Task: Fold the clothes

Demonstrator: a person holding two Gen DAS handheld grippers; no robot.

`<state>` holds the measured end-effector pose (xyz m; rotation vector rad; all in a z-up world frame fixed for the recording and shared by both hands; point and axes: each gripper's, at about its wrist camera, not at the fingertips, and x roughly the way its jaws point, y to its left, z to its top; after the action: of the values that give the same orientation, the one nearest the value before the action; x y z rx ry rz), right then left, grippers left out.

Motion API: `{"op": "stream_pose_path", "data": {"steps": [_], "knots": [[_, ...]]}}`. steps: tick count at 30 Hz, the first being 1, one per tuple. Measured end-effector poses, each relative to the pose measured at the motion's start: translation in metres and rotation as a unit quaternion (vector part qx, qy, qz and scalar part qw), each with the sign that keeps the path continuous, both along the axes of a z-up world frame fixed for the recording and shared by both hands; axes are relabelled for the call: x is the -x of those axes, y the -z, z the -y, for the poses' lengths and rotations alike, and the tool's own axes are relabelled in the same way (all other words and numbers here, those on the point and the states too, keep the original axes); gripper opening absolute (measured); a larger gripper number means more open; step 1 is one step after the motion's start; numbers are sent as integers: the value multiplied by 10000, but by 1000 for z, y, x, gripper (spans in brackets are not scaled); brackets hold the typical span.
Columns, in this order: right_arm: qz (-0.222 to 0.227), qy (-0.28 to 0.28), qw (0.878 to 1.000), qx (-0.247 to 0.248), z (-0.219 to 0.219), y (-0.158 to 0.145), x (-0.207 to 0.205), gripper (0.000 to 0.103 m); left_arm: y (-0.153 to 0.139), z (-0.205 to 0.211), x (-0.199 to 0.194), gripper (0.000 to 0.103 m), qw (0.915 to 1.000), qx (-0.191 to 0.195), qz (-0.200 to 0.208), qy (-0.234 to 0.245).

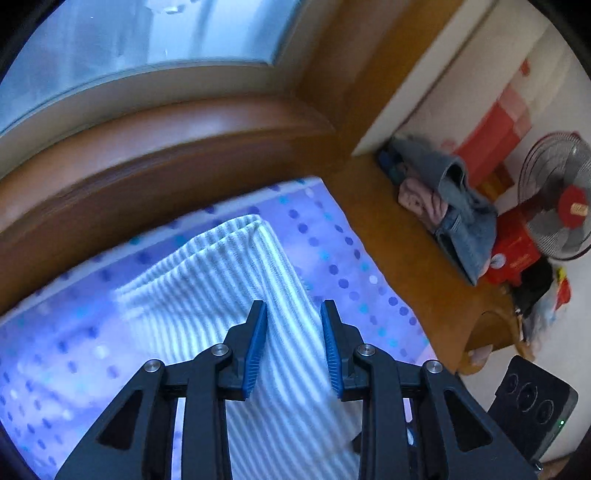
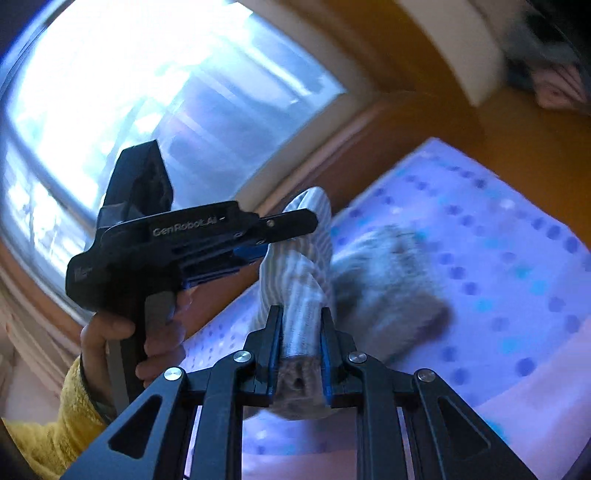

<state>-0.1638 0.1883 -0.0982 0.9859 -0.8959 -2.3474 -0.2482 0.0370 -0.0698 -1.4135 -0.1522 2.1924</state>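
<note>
A white and grey striped garment (image 1: 229, 280) is lifted off a purple dotted sheet (image 1: 55, 350). In the left wrist view my left gripper (image 1: 293, 314) stands open with the striped cloth running between its blue pads (image 1: 255, 354), not pinched. In the right wrist view my right gripper (image 2: 300, 321) is shut on a bunched fold of the striped garment (image 2: 301, 332). The left gripper also shows in the right wrist view (image 2: 288, 232), held by a hand in a yellow sleeve, its tip against the cloth's upper end.
A brown wooden bed frame (image 1: 155, 147) curves behind the sheet, under a bright window (image 1: 129, 33). On the wooden ledge at right lies a pile of jeans and pink cloth (image 1: 447, 203). A fan (image 1: 557, 195) and red boxes (image 1: 498, 136) stand beyond.
</note>
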Motion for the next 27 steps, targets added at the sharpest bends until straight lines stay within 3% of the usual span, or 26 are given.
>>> {"op": "stream_pose_path", "data": {"steps": [6, 9, 11, 13, 17, 20, 24, 27], "knots": [[306, 213, 9993, -55, -30, 30, 11, 18, 32, -32, 14, 31, 9995, 228, 169, 142], [412, 238, 9987, -207, -37, 39, 14, 21, 32, -34, 10, 33, 9994, 245, 90, 222], [481, 254, 9980, -309, -41, 45, 16, 33, 25, -34, 8, 33, 9991, 288, 76, 295], [480, 252, 9975, -453, -47, 42, 13, 35, 8, -27, 2, 33, 9989, 282, 30, 366], [-93, -35, 9941, -1082, -23, 12, 3, 36, -33, 0, -18, 35, 9987, 87, -399, 310], [-522, -250, 9862, -1549, -5, -10, -5, 37, -42, 21, -19, 41, 9988, -33, -461, 150], [-1087, -536, 9688, -2161, 19, -38, -15, 47, -15, 23, -5, 41, 9999, -23, -122, -9], [-1051, -793, 9559, -2626, 42, -21, -8, 47, 14, 12, 0, 41, 10000, 13, 81, -23]]}}
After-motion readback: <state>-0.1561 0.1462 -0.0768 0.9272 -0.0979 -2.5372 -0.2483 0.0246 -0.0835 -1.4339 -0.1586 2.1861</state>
